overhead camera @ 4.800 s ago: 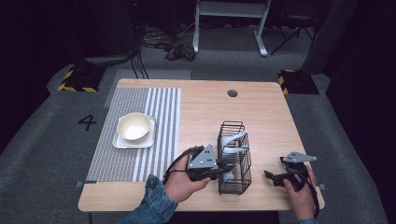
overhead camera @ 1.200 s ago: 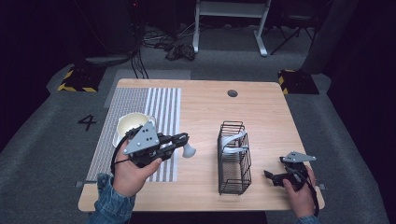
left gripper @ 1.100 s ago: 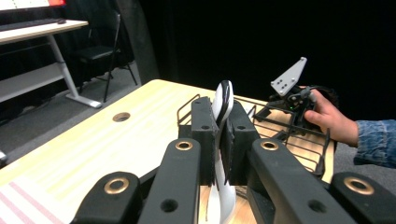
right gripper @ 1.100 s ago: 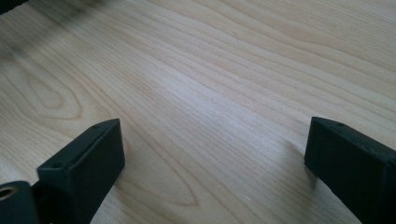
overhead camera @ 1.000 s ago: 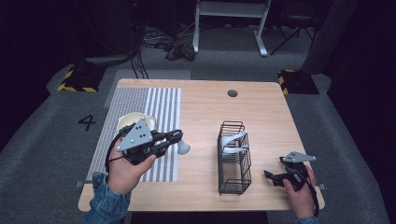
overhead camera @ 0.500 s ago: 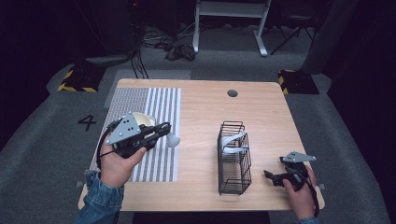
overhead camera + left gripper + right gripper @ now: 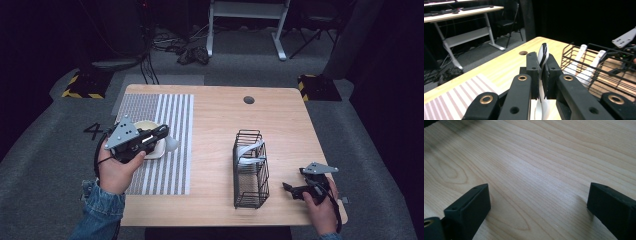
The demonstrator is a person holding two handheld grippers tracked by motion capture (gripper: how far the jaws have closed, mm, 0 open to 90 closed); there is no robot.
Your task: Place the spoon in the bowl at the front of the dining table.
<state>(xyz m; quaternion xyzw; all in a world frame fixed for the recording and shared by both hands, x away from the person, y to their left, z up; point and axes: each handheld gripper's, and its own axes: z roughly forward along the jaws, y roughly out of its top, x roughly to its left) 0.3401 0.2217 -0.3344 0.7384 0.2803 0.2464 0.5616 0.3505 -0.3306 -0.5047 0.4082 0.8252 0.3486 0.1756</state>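
High view: a white spoon (image 7: 170, 144) is pinched in the left gripper (image 7: 159, 136) just beside the bowl (image 7: 148, 126); lowering into that bowl is judged next, the right gripper (image 7: 289, 189) resting spread.

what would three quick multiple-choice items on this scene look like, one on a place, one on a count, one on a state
1. Where does the wire basket stand?
A. on the striped mat
B. on the bare wood right of the mat
C. on the floor

2. How many white spoons are in the basket?
A. none
B. two
C. five

3. How is the left tool?
A. shut on a white spoon
B. open over the bowl
C. lying on the table

Answers: 1 B, the high view shows it on the wood, apart from the striped mat. 2 B, two white handles lean inside the wires. 3 A, its jaws clamp the spoon between them.
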